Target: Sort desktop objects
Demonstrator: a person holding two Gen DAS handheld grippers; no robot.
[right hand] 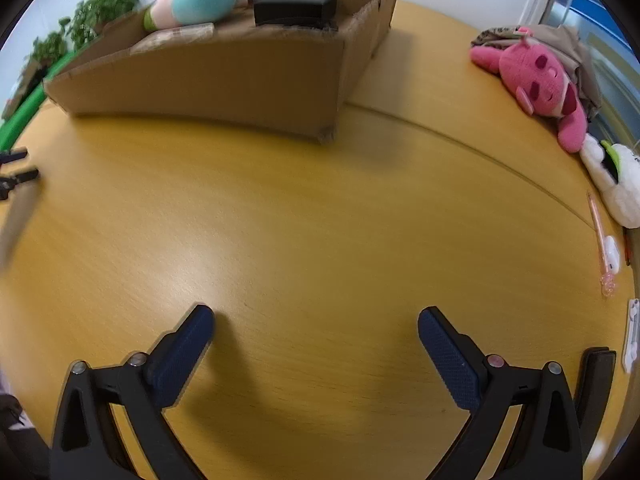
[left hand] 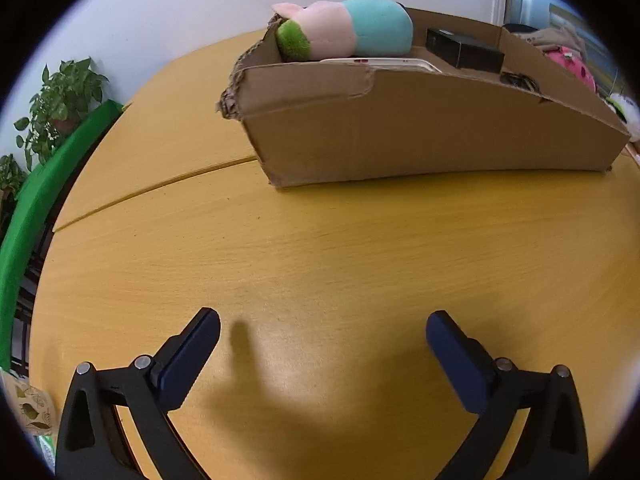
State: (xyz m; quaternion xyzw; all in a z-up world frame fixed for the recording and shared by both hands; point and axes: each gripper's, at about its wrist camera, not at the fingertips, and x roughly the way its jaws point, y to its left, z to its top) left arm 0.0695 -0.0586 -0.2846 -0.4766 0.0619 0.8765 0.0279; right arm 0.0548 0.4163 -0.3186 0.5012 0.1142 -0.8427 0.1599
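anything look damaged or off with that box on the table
Yes. The cardboard box is ragged: its near-left corner is torn and crushed, and the front wall's top edge has a ripped notch. The pastel plush toy inside lies across that torn corner, its green end poking past the rim.

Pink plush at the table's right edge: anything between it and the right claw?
Nothing visible does. Bare table lies between the open right claw and the pink plush; the cardboard box stands off left.

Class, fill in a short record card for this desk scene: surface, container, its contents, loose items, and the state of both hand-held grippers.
surface: yellow wooden table
container: open brown cardboard box
contents: pink-and-turquoise plush toy, black rectangular box
loose items: bright pink plush toy, white plush toy, pink pen
left hand-held gripper: open, empty
right hand-held gripper: open, empty
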